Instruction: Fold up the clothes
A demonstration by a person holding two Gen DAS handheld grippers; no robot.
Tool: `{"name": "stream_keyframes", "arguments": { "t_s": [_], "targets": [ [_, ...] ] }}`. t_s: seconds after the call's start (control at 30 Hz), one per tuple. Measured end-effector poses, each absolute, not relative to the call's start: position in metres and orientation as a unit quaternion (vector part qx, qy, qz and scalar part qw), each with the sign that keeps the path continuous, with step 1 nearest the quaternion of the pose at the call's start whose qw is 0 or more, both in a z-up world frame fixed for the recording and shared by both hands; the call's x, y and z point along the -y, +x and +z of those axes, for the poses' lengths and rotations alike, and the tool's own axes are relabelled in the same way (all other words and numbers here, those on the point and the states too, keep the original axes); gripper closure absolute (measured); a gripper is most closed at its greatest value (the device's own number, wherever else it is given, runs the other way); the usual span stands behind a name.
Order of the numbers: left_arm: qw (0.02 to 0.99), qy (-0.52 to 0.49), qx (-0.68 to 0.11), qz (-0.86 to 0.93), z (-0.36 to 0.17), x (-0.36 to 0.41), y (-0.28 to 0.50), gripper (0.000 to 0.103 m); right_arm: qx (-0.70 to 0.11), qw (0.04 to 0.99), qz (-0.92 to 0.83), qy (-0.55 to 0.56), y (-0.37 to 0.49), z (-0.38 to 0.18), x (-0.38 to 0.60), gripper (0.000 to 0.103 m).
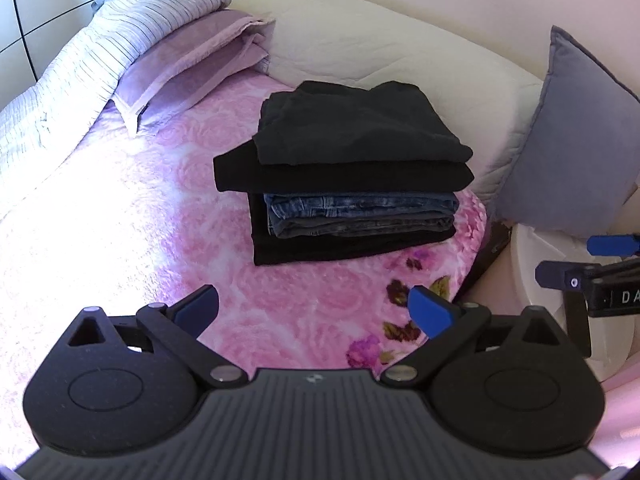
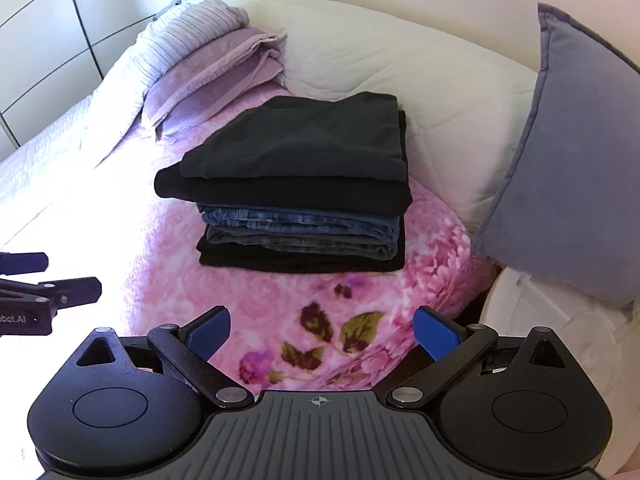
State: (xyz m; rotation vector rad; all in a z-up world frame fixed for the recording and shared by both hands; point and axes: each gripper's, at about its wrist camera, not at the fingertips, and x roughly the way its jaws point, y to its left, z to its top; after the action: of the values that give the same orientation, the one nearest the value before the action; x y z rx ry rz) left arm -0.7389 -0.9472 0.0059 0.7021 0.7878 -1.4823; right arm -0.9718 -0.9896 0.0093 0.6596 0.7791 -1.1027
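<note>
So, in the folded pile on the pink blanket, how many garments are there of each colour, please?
Black or very dark garments: 3, the top one, the second and the bottom one
Blue denim jeans: at least 1; the denim folds may belong to two pairs, I cannot tell
Total: 4 at least

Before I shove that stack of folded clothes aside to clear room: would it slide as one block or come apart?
Probably shear apart: the stack is loose folded layers, and the two black tops already overhang the jeans leftward. The plush blanket likely grips the bottom layer. Pushing low seems safer.
</note>
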Motion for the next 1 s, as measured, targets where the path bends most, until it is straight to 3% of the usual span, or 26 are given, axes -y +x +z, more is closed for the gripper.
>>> {"name": "stream_keyframes", "arguments": {
  "t_s": [1.0],
  "targets": [
    [0.629, 0.328, -0.334, -0.620, -0.002, 0.950, -0.749, 0.003, -0.349, 0.742, -0.491, 0.293, -0.967, 0.019, 0.990, 0.003]
  ]
}}
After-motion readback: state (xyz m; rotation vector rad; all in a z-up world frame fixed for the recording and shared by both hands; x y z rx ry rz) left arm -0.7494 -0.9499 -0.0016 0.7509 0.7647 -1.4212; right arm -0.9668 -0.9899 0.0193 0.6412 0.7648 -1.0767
